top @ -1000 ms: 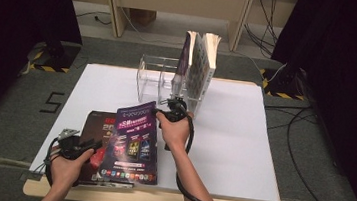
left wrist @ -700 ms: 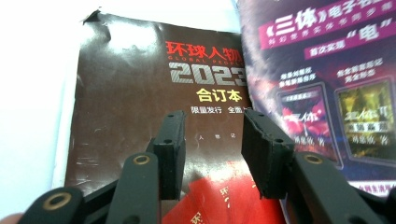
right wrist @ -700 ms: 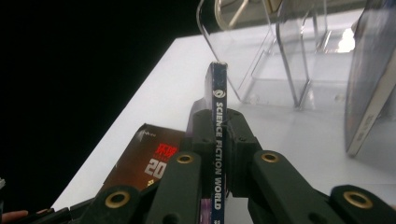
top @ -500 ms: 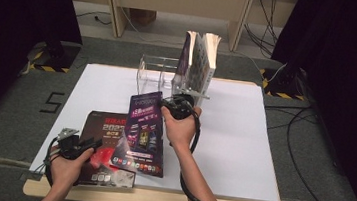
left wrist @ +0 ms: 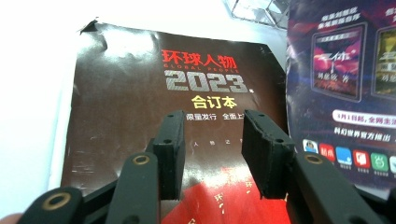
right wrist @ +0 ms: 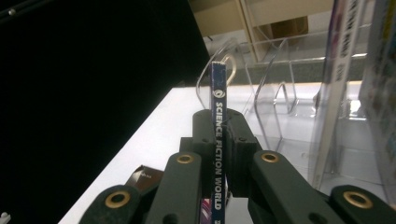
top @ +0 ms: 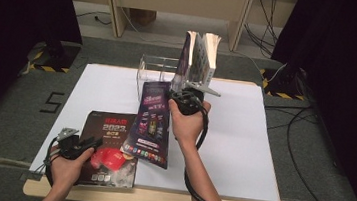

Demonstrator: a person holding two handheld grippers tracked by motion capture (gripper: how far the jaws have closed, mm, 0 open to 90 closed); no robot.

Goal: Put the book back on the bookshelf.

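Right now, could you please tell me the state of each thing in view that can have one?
Purple magazine: lifted, tilted, clamped at its spine.
Brown magazine: flat on table.
Clear rack: upright, two magazines standing inside.
Right gripper: shut on purple magazine.
Left gripper: open over brown magazine.

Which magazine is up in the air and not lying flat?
The purple magazine, pinched by its spine in the right tongs. The dark 2023 magazine lies flat on the table, and two others stand in the clear rack.
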